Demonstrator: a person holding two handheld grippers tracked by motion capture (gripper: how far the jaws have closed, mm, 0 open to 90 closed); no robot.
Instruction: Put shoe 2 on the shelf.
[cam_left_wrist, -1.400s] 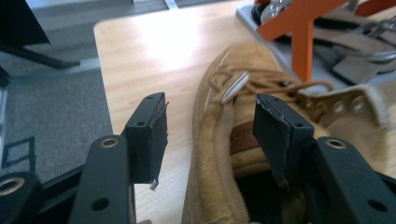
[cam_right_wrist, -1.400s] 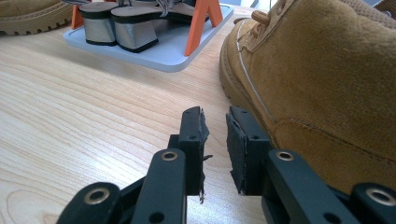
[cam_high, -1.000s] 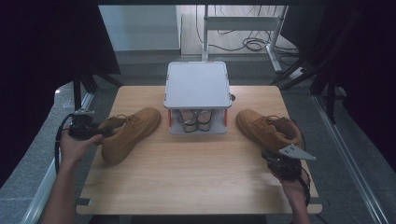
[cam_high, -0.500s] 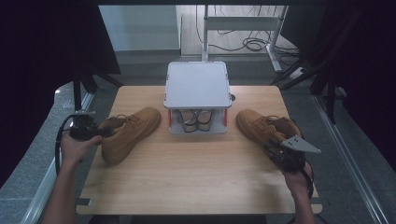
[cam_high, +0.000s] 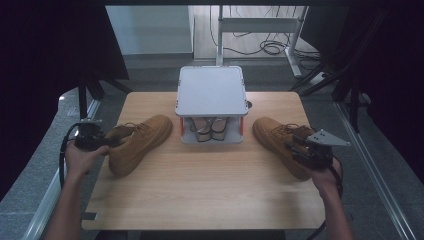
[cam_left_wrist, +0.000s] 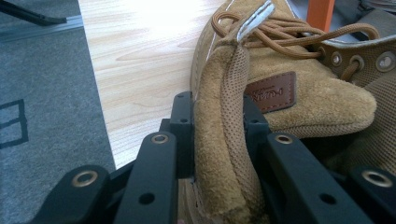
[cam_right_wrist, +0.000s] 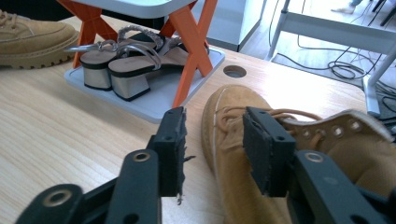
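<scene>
While your left gripper (cam_left_wrist: 212, 140) pinches the left boot's (cam_high: 137, 142) collar, your right gripper (cam_right_wrist: 212, 149), jaws just opening, hovers unloaded above the right boot (cam_right_wrist: 261, 154).

The left tongs (cam_left_wrist: 219, 140) have just been closing and now pinch the padded collar of a tan suede boot (cam_left_wrist: 299, 88) between their black jaws. A brown leather label (cam_left_wrist: 272, 92) sits on the boot's tongue, with brown laces (cam_left_wrist: 289, 32) above. The boot rests on a pale wooden desk (cam_left_wrist: 140, 51), beside grey floor (cam_left_wrist: 46, 107).
</scene>
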